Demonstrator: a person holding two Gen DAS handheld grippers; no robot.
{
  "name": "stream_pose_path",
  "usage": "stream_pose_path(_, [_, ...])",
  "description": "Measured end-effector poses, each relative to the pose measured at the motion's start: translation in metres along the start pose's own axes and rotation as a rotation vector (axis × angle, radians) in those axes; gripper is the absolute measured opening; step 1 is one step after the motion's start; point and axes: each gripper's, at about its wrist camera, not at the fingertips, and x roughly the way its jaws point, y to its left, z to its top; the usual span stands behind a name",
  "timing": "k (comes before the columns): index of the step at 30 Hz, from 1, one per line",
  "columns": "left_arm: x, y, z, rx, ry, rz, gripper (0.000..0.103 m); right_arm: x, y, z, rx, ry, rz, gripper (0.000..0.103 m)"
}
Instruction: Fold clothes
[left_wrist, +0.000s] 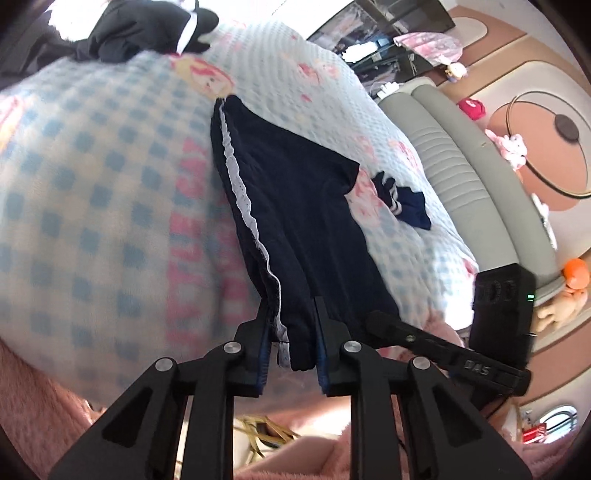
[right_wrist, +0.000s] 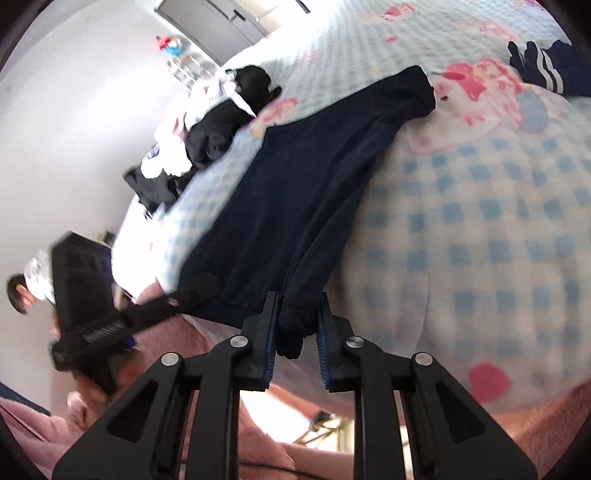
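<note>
Left gripper (left_wrist: 291, 332) pinching a bunched edge of the navy garment (left_wrist: 295, 206), jaws narrowed to cloth thickness, blue pads against the fabric on both sides; a white mesh trim strip (left_wrist: 240, 184) runs along the garment's edge toward 11 o'clock from the pinch. Right gripper (right_wrist: 295, 325) same story: jaws closed down on a bunched navy corner, a knot of cloth hanging between the pads toward 6 o'clock. Garment (right_wrist: 295, 177) is stretched from both pinches out across the blue-and-white checked blanket (left_wrist: 103, 184), far end lying on the blanket at about 1 o'clock in the right wrist view. In the left wrist view the right gripper's body shows at 4 o'clock, touching the garment's near edge; in the right wrist view the left one shows at 9 o'clock. Small navy item with white stripes (left_wrist: 402, 199) lies on the blanket just beside the garment, apart from it, at 2 o'clock in the left view. Pile of black and white clothes (right_wrist: 207, 125) sits well apart at the blanket's far edge, 11 o'clock in the right view. Heavy blur on the blanket, so pattern detail is unreadable.
</note>
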Motion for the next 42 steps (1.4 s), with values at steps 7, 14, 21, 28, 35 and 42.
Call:
stream_pose_path(7, [-0.007,-0.001,0.012,-0.017,0.042,-0.019,0.021,-0.02,0.0,0.005,0.036,-0.026,0.104,0.017])
stream_pose_path(14, [0.01,-0.02,0.111,0.017,-0.035,-0.067,0.045,-0.014,-0.012,0.092,0.077,-0.126,0.185,0.034])
stream_pose_path(21, [0.011,-0.004,0.141,0.052,-0.163,-0.013,0.055,-0.002,-0.022,0.154,0.049,-0.206,-0.008,0.061])
stream_pose_path(28, [0.057,-0.003,0.121,0.241,-0.082,0.147,0.054,0.036,-0.041,0.139,-0.063,-0.049,-0.124,0.062])
stream_pose_path(35, [0.087,-0.013,0.126,0.338,-0.04,0.261,0.015,0.066,-0.038,0.133,-0.147,0.02,-0.201,0.027])
stream_pose_path(42, [0.075,-0.021,0.146,0.344,-0.135,0.329,0.015,0.044,-0.024,0.152,-0.191,-0.092,-0.23,0.016])
